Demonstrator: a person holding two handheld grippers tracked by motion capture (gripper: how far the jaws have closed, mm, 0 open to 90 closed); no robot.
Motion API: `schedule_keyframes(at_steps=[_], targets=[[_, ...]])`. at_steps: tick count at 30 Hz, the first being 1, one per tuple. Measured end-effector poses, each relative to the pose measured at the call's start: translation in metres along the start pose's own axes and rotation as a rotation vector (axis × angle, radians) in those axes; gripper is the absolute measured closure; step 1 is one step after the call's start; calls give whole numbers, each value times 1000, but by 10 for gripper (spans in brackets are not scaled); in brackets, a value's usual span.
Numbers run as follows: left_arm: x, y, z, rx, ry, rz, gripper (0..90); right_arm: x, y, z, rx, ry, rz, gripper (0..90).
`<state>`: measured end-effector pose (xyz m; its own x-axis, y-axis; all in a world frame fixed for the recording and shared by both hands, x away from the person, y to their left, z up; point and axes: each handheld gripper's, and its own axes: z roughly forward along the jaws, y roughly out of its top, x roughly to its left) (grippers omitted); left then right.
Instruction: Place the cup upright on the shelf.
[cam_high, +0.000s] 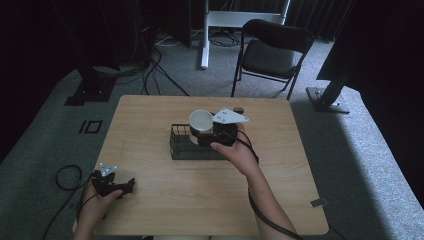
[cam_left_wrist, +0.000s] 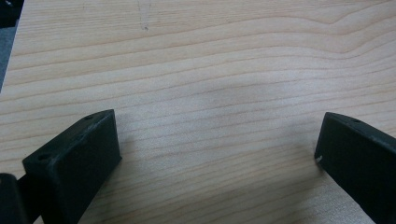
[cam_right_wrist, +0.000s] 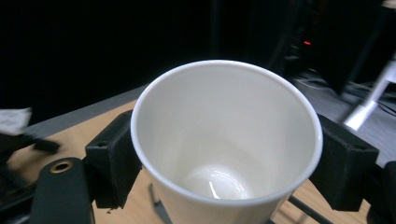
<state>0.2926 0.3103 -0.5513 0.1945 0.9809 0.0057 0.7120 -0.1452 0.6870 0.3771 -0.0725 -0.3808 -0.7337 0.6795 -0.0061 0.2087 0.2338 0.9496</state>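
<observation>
Between the jaws of the right gripper (cam_right_wrist: 219, 186) sits a white paper cup (cam_right_wrist: 224, 140), one black jaw pressed against each side of its wall, so that gripper is clamped on the cup. Cup is empty, mouth tilted toward the gripper's camera, bottom visible and clean. From the high view, right gripper (cam_high: 212, 131) holds the cup (cam_high: 201, 121) over the far part of a black wire basket (cam_high: 187, 149) at mid-table; cannot tell whether the cup's base touches the basket or hangs just above it. Left gripper (cam_left_wrist: 215, 154) is idle: jaws wide apart, nothing between them, bare wood grain under them. High view puts it (cam_high: 111, 184) near the front left corner of the table (cam_high: 150, 200), well apart from the basket, hand resting around it. Judgement on progress: grasp is done and the cup is at the basket, so this looks like the placing or lifting stage, direction not readable from one moment. Left to do, if placing: lower, settle upright, release. Small dark round object (cam_high: 238, 109) lies beyond the grey plate, untouched.
</observation>
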Motion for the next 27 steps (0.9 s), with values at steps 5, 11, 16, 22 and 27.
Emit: schedule_keyframes(at_steps=[5,11,16,22,27], targets=[[0,0,0,0,0,0,3,-16,-8,6,26,-75,32,198],[0,0,0,1,0,1,3,-30,-23,14,58,-118,64,198],[0,0,0,1,0,0,3,-38,-35,21,85,-143,82,198],[0,0,0,0,0,0,3,-43,-48,27,113,-163,95,198],[0,0,0,1,0,0,3,-47,-57,31,131,-183,105,198]])
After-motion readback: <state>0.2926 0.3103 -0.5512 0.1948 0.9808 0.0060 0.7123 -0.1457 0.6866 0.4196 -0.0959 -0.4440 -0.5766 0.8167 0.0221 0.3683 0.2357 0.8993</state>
